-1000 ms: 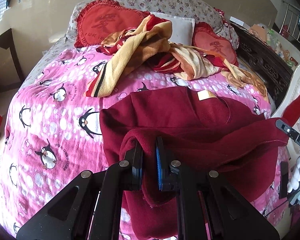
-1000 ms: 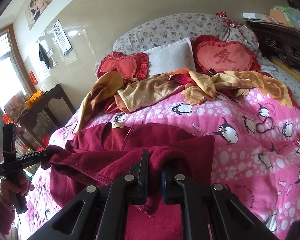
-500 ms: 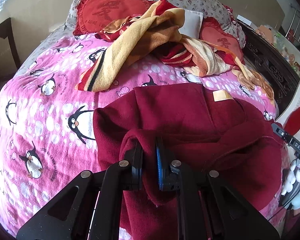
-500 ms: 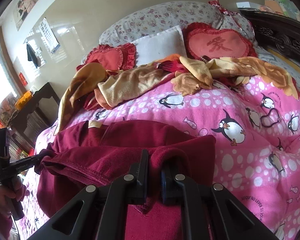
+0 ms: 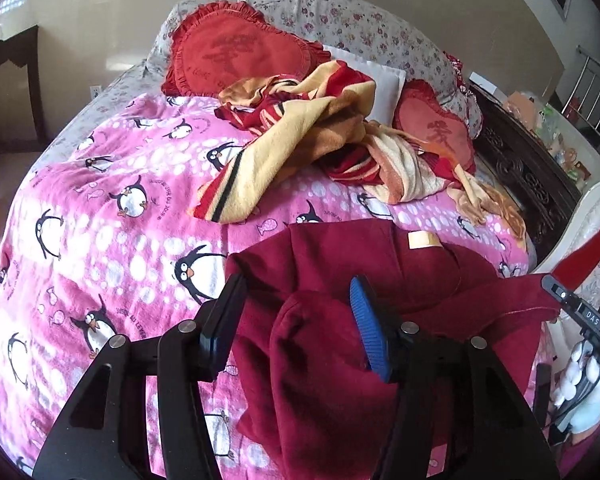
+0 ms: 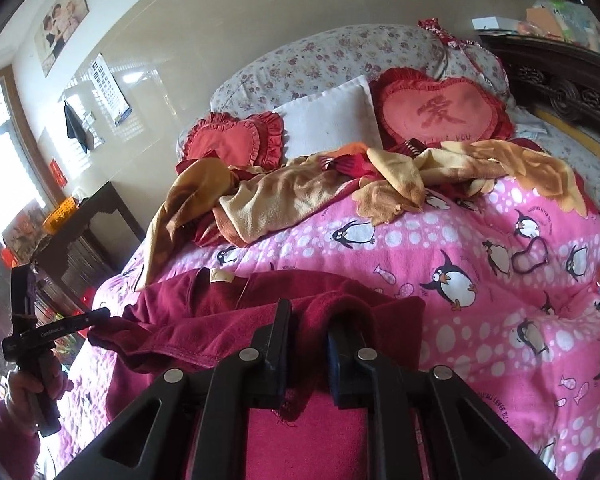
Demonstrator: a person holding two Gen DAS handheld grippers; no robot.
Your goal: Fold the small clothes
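A dark red fleece garment (image 5: 364, 264) with a tan neck label (image 5: 422, 239) lies on the pink penguin bedspread (image 5: 100, 200). Its near hem is folded up toward the collar. My left gripper (image 5: 296, 308) is open, its jaws wide apart, and the folded hem rests loose between them. My right gripper (image 6: 310, 332) is shut on the other end of the hem (image 6: 316, 308) and holds it over the garment (image 6: 204, 300). The right gripper also shows at the right edge of the left wrist view (image 5: 572, 304).
A crumpled yellow and red blanket (image 5: 308, 136) lies across the bed behind the garment. Two red heart cushions (image 6: 436, 112) and a white pillow (image 6: 332, 120) sit at the head. A dark carved wooden frame (image 5: 528, 168) runs along the right side.
My left gripper has opened and let go of the hem, which has dropped onto the garment. My right gripper still holds its end.
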